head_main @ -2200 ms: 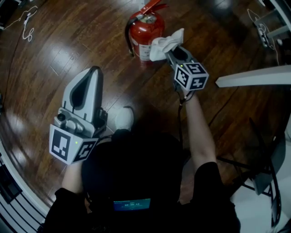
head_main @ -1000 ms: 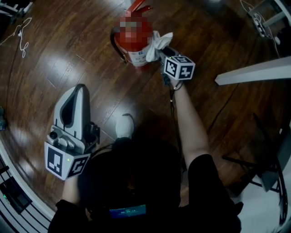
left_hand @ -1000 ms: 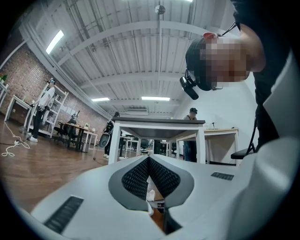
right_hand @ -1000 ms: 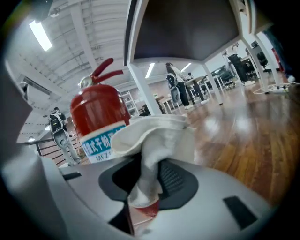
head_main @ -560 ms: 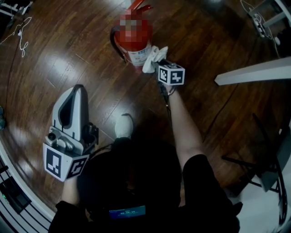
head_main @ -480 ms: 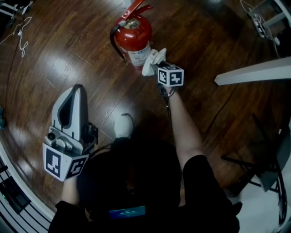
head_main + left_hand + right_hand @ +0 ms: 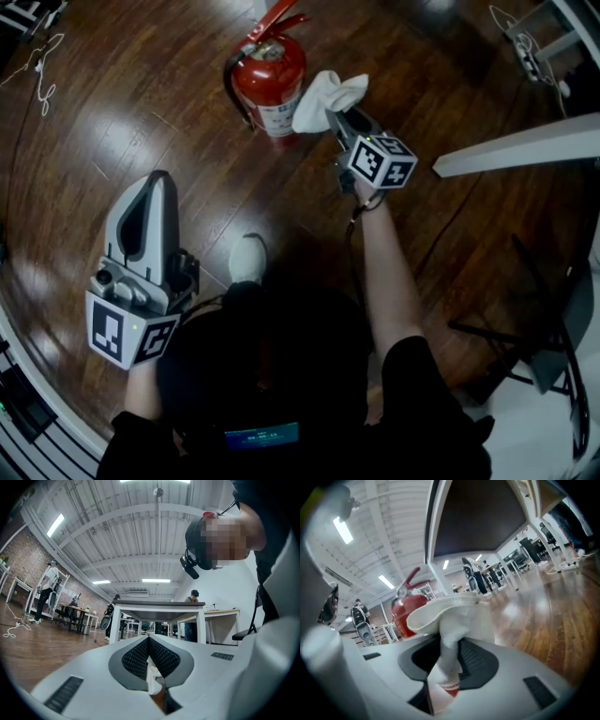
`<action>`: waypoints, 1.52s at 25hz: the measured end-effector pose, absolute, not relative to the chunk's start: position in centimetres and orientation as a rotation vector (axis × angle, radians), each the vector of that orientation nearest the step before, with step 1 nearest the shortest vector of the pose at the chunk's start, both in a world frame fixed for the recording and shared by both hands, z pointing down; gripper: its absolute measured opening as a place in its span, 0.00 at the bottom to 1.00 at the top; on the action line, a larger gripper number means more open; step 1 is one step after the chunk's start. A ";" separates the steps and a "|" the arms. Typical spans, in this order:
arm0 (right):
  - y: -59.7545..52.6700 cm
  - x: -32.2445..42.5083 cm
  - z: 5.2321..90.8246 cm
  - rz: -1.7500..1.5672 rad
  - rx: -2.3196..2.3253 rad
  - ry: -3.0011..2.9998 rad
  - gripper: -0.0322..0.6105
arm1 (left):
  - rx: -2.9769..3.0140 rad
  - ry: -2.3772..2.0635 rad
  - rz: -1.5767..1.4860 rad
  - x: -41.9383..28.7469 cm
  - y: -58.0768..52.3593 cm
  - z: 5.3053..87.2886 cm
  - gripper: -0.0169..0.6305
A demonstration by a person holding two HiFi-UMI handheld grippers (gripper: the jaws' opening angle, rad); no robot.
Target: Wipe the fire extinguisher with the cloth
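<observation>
A red fire extinguisher (image 7: 272,77) with a black hose stands upright on the dark wooden floor, at the top of the head view. A white cloth (image 7: 328,94) hangs bunched against its right side, and whether it touches the white label I cannot tell. My right gripper (image 7: 339,116) is shut on the cloth. The right gripper view shows the cloth (image 7: 451,616) pinched in the gripper (image 7: 446,667), with the extinguisher (image 7: 408,612) just behind it. My left gripper (image 7: 157,180) is shut with nothing in it, held low at the left, well away from the extinguisher. In its own view that gripper (image 7: 149,645) points into the room.
The person's white shoe (image 7: 246,260) is on the floor between the grippers. A white table edge (image 7: 516,155) juts in from the right. A chair base (image 7: 525,347) stands at lower right. Cables (image 7: 42,56) lie at top left. Tables (image 7: 159,609) and people stand farther off.
My right gripper has lifted the cloth from beside the extinguisher's base up and to the right along its side. The left gripper has stayed put and shut.
</observation>
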State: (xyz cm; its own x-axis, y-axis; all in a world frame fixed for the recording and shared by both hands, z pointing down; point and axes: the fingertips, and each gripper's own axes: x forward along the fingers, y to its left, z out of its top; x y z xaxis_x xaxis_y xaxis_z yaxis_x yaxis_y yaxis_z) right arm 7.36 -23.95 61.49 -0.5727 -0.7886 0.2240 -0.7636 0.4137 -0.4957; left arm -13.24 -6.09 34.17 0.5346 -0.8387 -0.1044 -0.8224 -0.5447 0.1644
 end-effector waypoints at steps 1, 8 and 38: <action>-23.9 7.3 59.2 -0.818 -1.401 2.605 0.24 | 2.669 -1.446 -0.264 -13.1 -6.0 34.1 0.03; -22.6 4.5 44.6 -0.445 -1.238 2.633 0.25 | 2.674 -1.448 -0.268 -12.6 -5.5 33.9 0.03; -19.5 -5.7 53.6 -0.283 -1.377 3.012 0.24 | 2.673 -1.445 -0.283 -12.7 -5.3 33.8 0.03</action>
State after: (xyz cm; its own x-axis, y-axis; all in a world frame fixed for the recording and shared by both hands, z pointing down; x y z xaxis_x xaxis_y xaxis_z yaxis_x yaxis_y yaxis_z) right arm -5.73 -19.50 53.57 -0.6429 -0.7292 0.2345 -0.7601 0.6450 -0.0781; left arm -12.72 -5.26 33.77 0.5354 -0.8360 -0.1199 -0.8194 -0.5486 0.1661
